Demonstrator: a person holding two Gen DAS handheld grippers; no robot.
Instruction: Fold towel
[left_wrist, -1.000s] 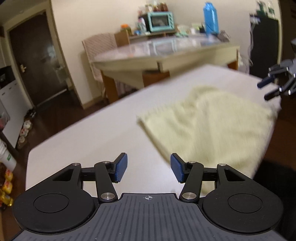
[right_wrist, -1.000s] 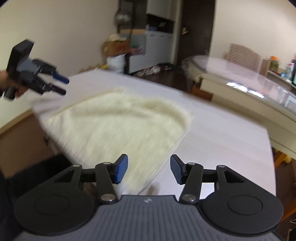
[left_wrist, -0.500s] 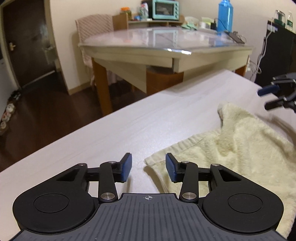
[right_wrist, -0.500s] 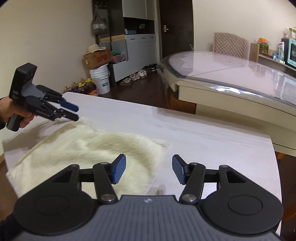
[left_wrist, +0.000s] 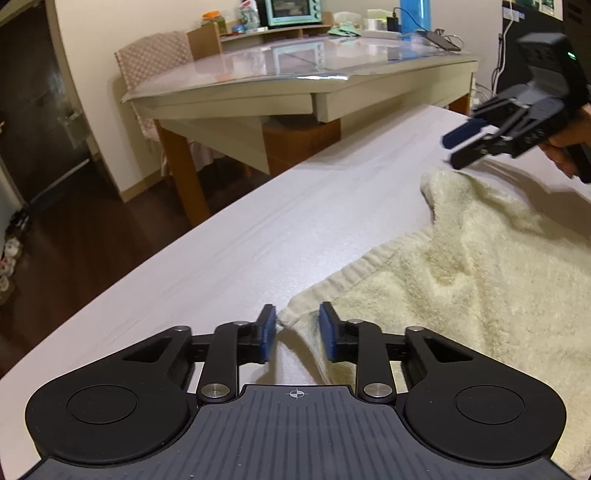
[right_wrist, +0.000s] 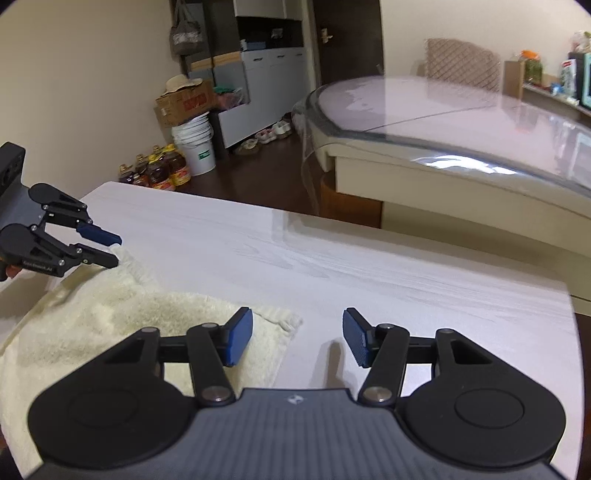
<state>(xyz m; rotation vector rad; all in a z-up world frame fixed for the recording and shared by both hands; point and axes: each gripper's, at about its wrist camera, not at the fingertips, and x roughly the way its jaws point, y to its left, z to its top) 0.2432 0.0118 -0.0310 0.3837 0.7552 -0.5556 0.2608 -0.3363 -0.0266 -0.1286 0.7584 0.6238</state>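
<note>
Towel corner sits between left gripper spread fingers; right gripper fingers spread too

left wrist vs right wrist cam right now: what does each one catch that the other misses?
Left wrist only: the teal toaster oven and blue water bottle behind the glass-topped dining table.

Right wrist only: the white plastic bucket, cooking-oil bottles, cardboard box and grey cabinet.

Both: the pale yellow terry towel on the white wooden table, the left gripper straddling one towel corner, and the right gripper, open, at another corner.
</note>
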